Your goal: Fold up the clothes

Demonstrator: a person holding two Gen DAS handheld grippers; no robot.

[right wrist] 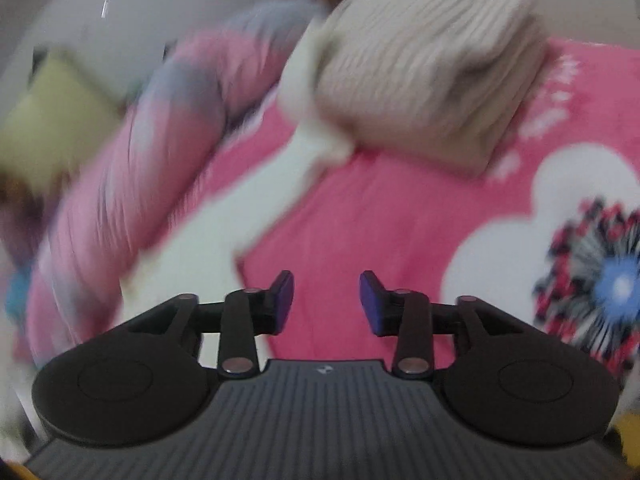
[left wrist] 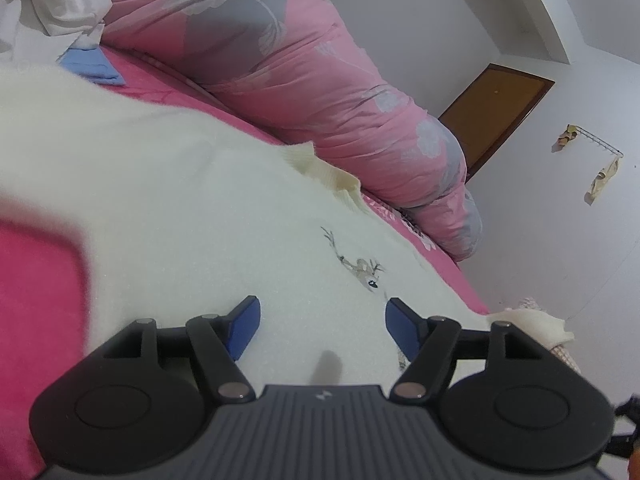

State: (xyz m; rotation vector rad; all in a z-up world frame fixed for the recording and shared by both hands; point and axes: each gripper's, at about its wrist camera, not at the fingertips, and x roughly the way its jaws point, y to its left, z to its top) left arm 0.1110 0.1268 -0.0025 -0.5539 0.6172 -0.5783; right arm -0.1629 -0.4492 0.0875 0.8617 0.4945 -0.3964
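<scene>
The white sweater [left wrist: 180,184] lies spread on the pink bed [left wrist: 36,292], filling the frame's middle directly beneath the left gripper [left wrist: 322,326], whose jaws stand wide and empty; its length runs toward upper left. The right gripper [right wrist: 326,304], part-open and empty, hangs over bare bedsheet; a sleeve [right wrist: 248,200] trails to its left. One folded beige knit [right wrist: 432,80] sits upper right; one sweater remains.

Your left gripper [left wrist: 322,326] hangs over the near part of the sweater [left wrist: 192,208], which lies spread on the bed sheet [left wrist: 36,292]. Beyond the sweater, the rolled quilt [left wrist: 304,92] runs along the bed's far side against the wall [left wrist: 520,220]. Ahead of your right gripper [right wrist: 326,300] a folded knit [right wrist: 432,76] sits on the sheet, the quilt to its left.
</scene>
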